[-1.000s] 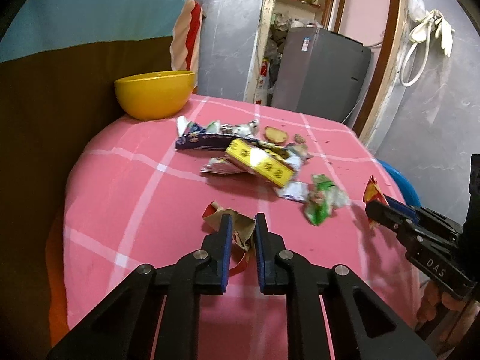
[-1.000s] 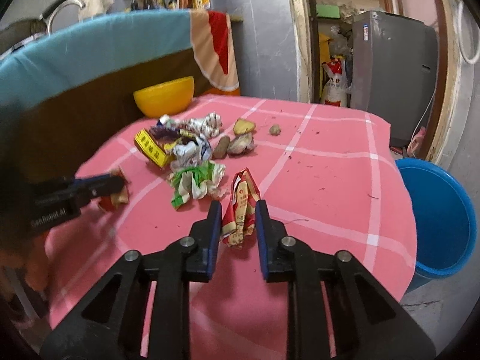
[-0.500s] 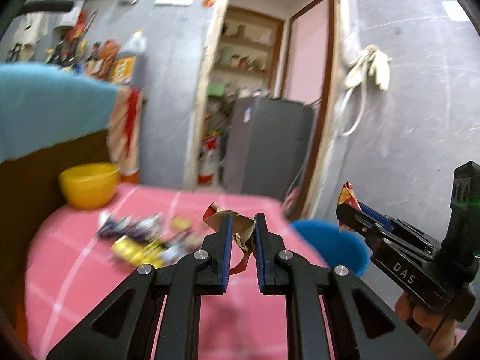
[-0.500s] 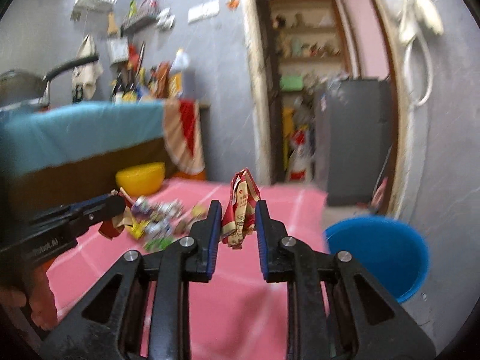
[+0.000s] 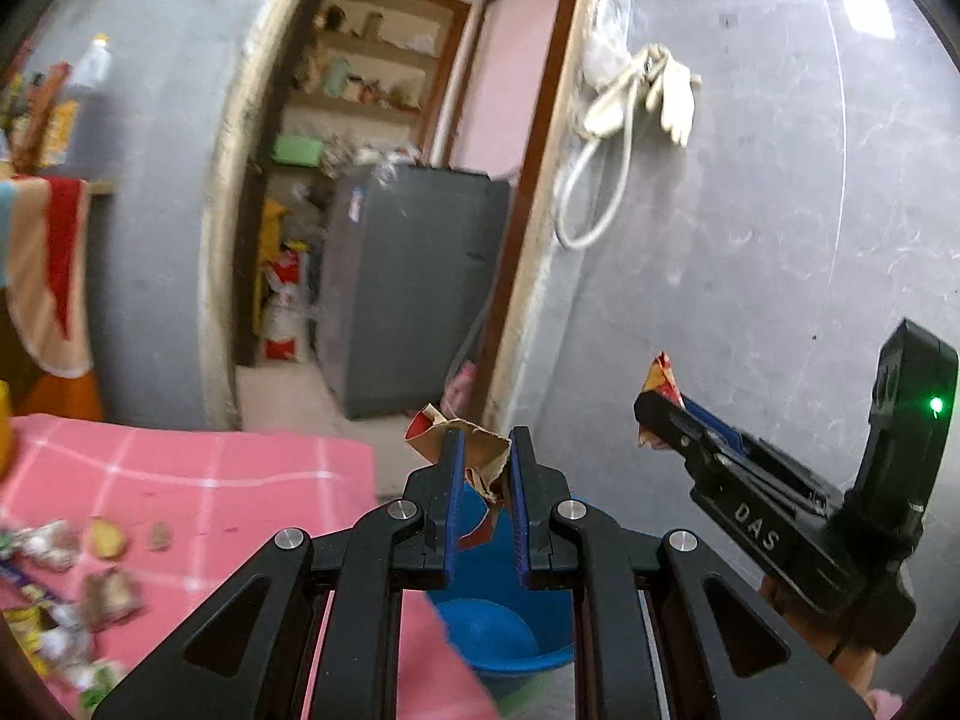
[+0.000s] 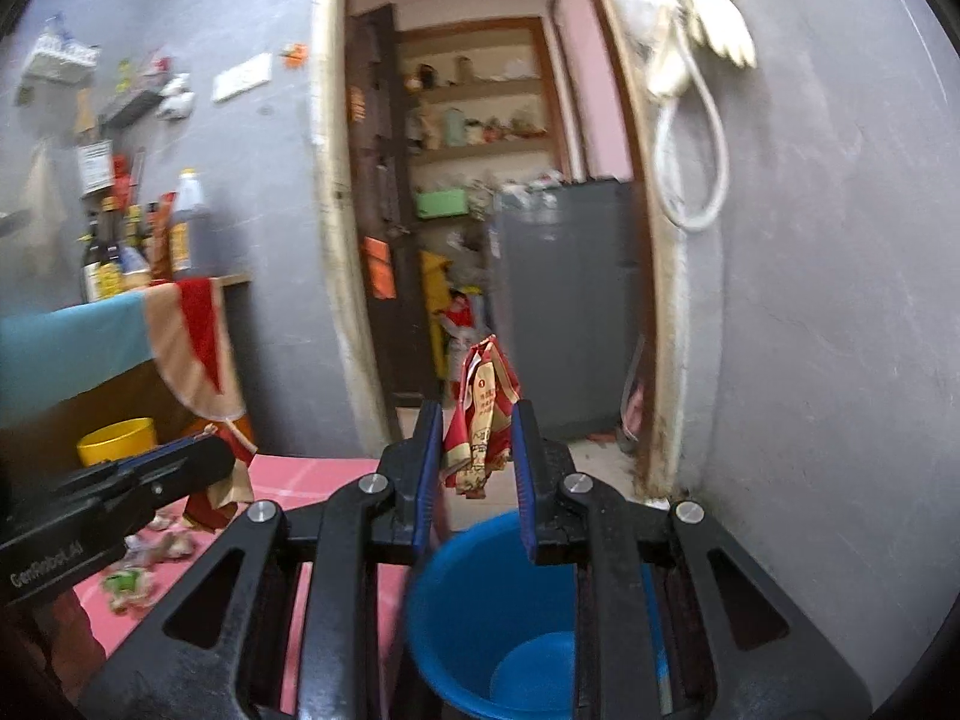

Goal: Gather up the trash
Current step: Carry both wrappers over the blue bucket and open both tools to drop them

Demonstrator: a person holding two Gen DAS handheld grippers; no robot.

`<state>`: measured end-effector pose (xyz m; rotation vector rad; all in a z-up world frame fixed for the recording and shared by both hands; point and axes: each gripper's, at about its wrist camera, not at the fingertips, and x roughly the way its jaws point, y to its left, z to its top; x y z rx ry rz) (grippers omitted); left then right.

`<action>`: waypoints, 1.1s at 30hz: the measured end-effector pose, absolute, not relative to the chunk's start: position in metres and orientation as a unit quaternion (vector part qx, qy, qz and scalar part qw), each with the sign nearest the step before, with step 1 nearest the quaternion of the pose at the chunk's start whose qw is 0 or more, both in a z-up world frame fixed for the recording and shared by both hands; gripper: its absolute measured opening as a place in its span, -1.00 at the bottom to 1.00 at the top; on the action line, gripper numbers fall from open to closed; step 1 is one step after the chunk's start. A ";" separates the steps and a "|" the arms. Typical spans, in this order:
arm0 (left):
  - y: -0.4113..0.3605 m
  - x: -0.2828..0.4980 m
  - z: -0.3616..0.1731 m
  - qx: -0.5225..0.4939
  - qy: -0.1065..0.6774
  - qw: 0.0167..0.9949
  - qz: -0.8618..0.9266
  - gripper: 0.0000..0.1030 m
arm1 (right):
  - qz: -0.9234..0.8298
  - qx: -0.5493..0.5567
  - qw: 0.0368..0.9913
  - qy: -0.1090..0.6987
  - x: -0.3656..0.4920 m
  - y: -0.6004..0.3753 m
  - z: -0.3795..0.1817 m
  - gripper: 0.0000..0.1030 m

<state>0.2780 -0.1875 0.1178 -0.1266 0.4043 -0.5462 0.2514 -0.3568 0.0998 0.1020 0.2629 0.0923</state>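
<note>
Two grippers, each carrying one scrap, both held in the air at the blue bucket (image 6: 480, 618); left gripper (image 5: 485, 468) has its jaws nearly closed on a torn brown paper scrap (image 5: 474, 450) with a red edge; right gripper (image 6: 477, 444) has its jaws a little apart, pinching a crumpled red-and-gold snack wrapper (image 6: 483, 414) that stands up and hangs between the pads.

Step in hand, as I judge it: drop both scraps into the bucket; the right wrist view shows the bucket mouth directly below the right jaws, so that release looks ready; the left wrist view shows the bucket below and slightly ahead of the left jaws, with the edge of the pink checked tablecloth (image 5: 180, 480) close beside it; better to carry the left gripper further over the rim before opening, else the paper may fall on the cloth or the floor; open wide, since light film tends to cling to the pads; a small shake may be needed.

Materials: wrapper is thin glossy foil-film, creased, nearly weightless; paper scrap is matte, stiff, ragged at the tear; bucket is smooth round plastic, seemingly empty at the bottom; more crumpled wrappers (image 5: 54, 600) lie on the cloth, blurred.
</note>
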 end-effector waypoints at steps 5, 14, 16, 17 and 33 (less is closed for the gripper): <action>-0.213 0.323 0.098 -0.065 0.254 0.924 -0.279 -0.78 | 0.029 0.085 0.981 0.170 0.268 -0.386 0.079 -0.37; -0.237 0.372 0.058 -0.085 0.339 0.895 -0.276 -0.72 | 0.017 0.118 0.965 0.232 0.297 -0.411 0.052 -0.30; -0.236 0.376 0.054 -0.089 0.353 0.891 -0.271 -0.54 | 0.012 0.124 0.963 0.240 0.300 -0.414 0.049 -0.24; -0.233 0.375 0.052 -0.093 0.356 0.890 -0.268 -0.41 | 0.012 0.129 0.961 0.244 0.302 -0.416 0.048 -0.21; -0.191 0.355 0.070 -0.109 0.324 0.907 -0.247 -0.01 | 0.007 0.128 0.972 0.199 0.292 -0.399 0.061 0.31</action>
